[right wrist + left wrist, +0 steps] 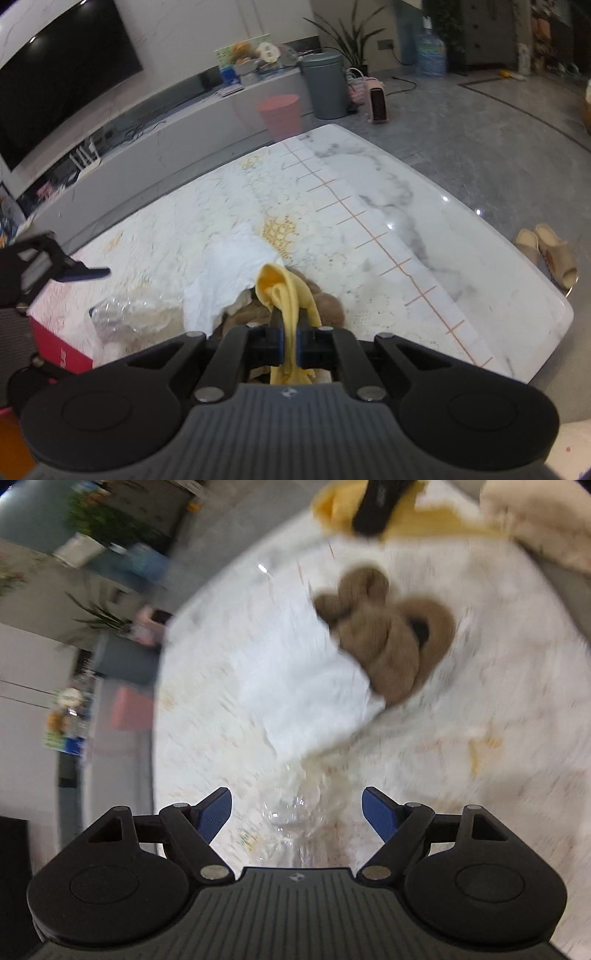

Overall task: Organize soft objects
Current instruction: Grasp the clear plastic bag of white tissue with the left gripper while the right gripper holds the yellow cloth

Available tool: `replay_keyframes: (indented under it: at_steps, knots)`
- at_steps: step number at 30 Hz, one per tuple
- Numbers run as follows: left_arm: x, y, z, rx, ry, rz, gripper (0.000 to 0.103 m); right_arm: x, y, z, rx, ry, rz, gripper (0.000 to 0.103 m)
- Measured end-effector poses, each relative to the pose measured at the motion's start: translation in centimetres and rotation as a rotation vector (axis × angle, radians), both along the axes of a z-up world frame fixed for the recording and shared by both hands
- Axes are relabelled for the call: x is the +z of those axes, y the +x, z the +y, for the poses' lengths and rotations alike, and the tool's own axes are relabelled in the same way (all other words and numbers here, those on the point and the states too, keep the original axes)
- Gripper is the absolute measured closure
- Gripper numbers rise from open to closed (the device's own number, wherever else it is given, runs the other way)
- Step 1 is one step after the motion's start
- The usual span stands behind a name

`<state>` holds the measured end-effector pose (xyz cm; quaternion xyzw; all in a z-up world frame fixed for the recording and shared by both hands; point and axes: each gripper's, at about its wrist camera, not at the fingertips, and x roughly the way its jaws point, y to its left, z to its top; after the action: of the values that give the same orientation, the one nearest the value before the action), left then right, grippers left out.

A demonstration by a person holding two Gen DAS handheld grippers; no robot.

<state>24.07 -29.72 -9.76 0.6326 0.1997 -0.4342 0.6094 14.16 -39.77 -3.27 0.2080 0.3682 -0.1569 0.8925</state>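
**Yellow cloth up, left jaws wide**

The right gripper (290, 345) was clamped tight on the soft yellow cloth (286, 291), held above the white marble counter (424, 221). The left gripper (296, 812) gaped wide, holding nothing, over a crinkled clear plastic bag (295, 812). A brown plush toy (384, 635) lay touching a white crumpled cloth (295, 686).

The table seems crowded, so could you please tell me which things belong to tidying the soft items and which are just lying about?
Part of the job:
- yellow cloth, clamped in the right gripper
- white cloth
- brown plush toy
- left gripper, jaws apart, empty

Just lying about:
- clear plastic bag
- pink bin
- grey bin
- slippers
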Motion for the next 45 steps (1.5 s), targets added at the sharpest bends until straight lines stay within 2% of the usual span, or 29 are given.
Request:
replay_keyframes:
  at_steps: [4, 7, 9, 10, 11, 15, 18, 22, 25, 30, 32, 34, 36, 40, 42, 45]
  knots:
    - [-2.8, 2.5, -1.0, 0.034, 0.120, 0.025, 0.009, -0.3, 0.0, -0.2, 0.002, -0.001, 0.005, 0.100]
    - [-4.1, 3.6, -1.3, 0.060, 0.145, 0.071, 0.010, -0.7, 0.4, -0.1, 0.008, -0.003, 0.018, 0.099]
    - [-4.0, 3.9, -1.3, 0.067, 0.105, 0.107, 0.017, -0.9, 0.6, 0.0, 0.012, -0.004, 0.021, 0.099]
    - [-3.8, 3.9, -1.3, 0.070, 0.071, 0.122, 0.033, -0.9, 0.6, 0.0, 0.014, -0.004, 0.020, 0.099]
    - [-3.6, 4.1, -1.3, 0.091, 0.045, 0.130, 0.036, -0.9, 0.6, 0.1, 0.015, -0.005, 0.019, 0.099]
    - [-4.0, 3.8, -1.1, 0.157, 0.048, 0.155, 0.044, -1.1, 0.7, 0.3, 0.028, 0.000, 0.018, 0.099]
    - [-3.8, 2.9, -0.9, 0.175, 0.014, 0.113, 0.054, -1.2, 1.1, 0.1, 0.029, -0.005, 0.023, 0.099]
    - [-1.8, 1.4, -0.1, 0.197, -0.048, 0.069, 0.056, -1.3, 1.5, 0.4, 0.033, -0.020, 0.042, 0.099]
    - [0.1, 0.2, 1.0, 0.226, -0.129, 0.028, 0.055, -1.0, 1.5, 1.3, 0.062, -0.036, 0.038, 0.099]
    - [3.6, -1.1, 3.0, 0.330, -0.334, -0.013, 0.055, -0.4, 1.7, 2.4, 0.096, -0.053, 0.019, 0.099]
    - [5.6, -0.9, 4.1, 0.385, -0.429, 0.033, 0.055, -0.2, 1.7, 2.9, 0.114, -0.058, 0.015, 0.099]
    - [7.6, -1.1, 5.5, 0.456, -0.561, 0.087, 0.055, -0.1, 1.8, 3.4, 0.129, -0.065, 0.014, 0.099]
    - [9.7, -1.7, 7.3, 0.530, -0.691, 0.108, 0.055, 0.1, 1.9, 3.8, 0.138, -0.076, 0.013, 0.099]
    - [12.7, -3.0, 10.0, 0.645, -0.819, 0.086, 0.055, 0.6, 2.1, 5.0, 0.165, -0.092, 0.002, 0.099]
    - [14.0, -4.0, 12.5, 0.700, -0.888, 0.102, 0.055, 1.0, 2.0, 6.0, 0.192, -0.111, -0.009, 0.099]
    - [15.7, -6.0, 16.8, 0.712, -1.011, 0.124, 0.055, 1.6, 1.7, 7.1, 0.251, -0.107, -0.053, 0.099]
